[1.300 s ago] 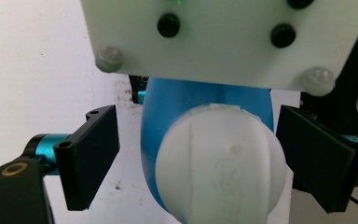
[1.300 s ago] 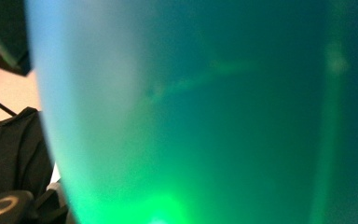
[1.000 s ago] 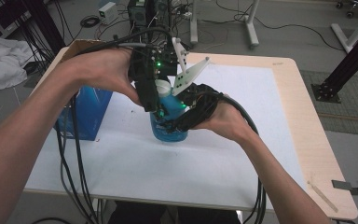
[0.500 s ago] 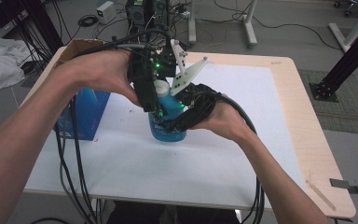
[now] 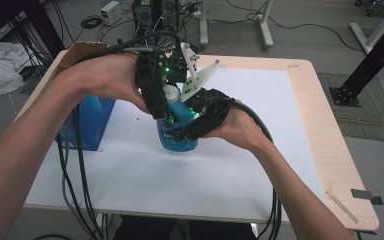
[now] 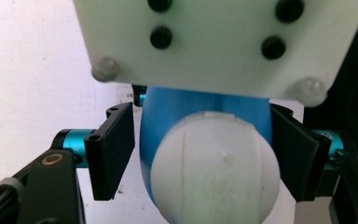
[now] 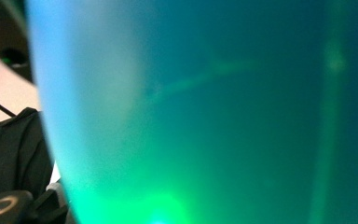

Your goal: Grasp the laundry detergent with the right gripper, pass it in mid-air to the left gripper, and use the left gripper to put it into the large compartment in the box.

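A blue bottle (image 5: 180, 139) with a white cap (image 5: 170, 93) stands upright near the middle of the white mat. My left gripper (image 5: 172, 107) comes down from above. In the left gripper view its black jaws flank the bottle's neck (image 6: 168, 107) below the cap (image 6: 214, 172), open, with a thin gap at the left jaw. My right gripper (image 5: 186, 125) presses in from the right at the bottle's shoulder and looks shut on it. The bottle's blue wall (image 7: 205, 112) sits right against the right gripper view's lens, lit green. The right gripper's white plate (image 6: 214, 42) hangs just beyond the cap.
A blue box (image 5: 87, 122) stands on the table's left side, with an open cardboard box (image 5: 80, 50) behind it. Black cables (image 5: 77, 190) trail off the front left edge. The white mat (image 5: 260, 160) covers most of the wooden table (image 5: 325, 150). A thin strip (image 5: 342, 202) lies near the front right corner.
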A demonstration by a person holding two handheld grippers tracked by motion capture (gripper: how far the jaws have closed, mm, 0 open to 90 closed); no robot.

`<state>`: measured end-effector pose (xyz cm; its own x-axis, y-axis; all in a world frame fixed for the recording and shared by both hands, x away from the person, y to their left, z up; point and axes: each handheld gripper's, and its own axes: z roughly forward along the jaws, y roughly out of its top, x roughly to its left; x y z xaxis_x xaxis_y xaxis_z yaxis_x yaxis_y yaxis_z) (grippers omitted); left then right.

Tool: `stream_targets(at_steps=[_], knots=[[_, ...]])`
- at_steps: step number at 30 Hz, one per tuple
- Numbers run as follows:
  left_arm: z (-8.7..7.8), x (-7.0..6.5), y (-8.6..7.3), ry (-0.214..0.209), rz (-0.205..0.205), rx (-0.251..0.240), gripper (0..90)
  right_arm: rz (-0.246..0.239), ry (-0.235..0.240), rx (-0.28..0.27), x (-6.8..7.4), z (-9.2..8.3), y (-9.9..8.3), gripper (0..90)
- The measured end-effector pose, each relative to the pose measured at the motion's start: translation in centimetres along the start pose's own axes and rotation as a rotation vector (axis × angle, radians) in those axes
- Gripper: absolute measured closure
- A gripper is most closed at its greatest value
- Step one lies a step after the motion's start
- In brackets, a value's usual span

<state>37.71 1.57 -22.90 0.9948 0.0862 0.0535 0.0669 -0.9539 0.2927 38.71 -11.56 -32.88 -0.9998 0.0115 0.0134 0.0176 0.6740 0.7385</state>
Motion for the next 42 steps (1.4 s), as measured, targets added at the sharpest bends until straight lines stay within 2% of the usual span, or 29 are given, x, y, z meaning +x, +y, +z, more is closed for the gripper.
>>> stream_targets(at_steps=[12,16,21,28,39,42], knots=[[0.41,-0.13,0.32,-0.008,0.026,0.023,30.3,-0.003,0.0,-0.004,0.0,-0.15,-0.06,45.8],[0.44,-0.18,0.37,-0.003,0.032,0.021,37.3,-0.002,0.004,-0.01,-0.01,-0.22,-0.08,45.8],[0.43,-0.28,0.35,0.012,0.044,0.014,37.9,0.001,0.0,-0.014,0.01,-0.22,-0.14,45.7],[0.55,-0.32,0.41,-0.003,0.04,0.025,38.2,0.005,0.012,-0.022,0.09,-0.09,-0.32,45.0],[0.49,-0.55,0.61,-0.001,0.044,0.018,38.2,0.014,0.022,-0.029,0.22,-0.15,-0.32,43.2],[0.58,-0.64,0.53,0.009,0.046,0.022,38.1,0.025,0.021,-0.033,0.16,-0.24,-0.33,39.4]])
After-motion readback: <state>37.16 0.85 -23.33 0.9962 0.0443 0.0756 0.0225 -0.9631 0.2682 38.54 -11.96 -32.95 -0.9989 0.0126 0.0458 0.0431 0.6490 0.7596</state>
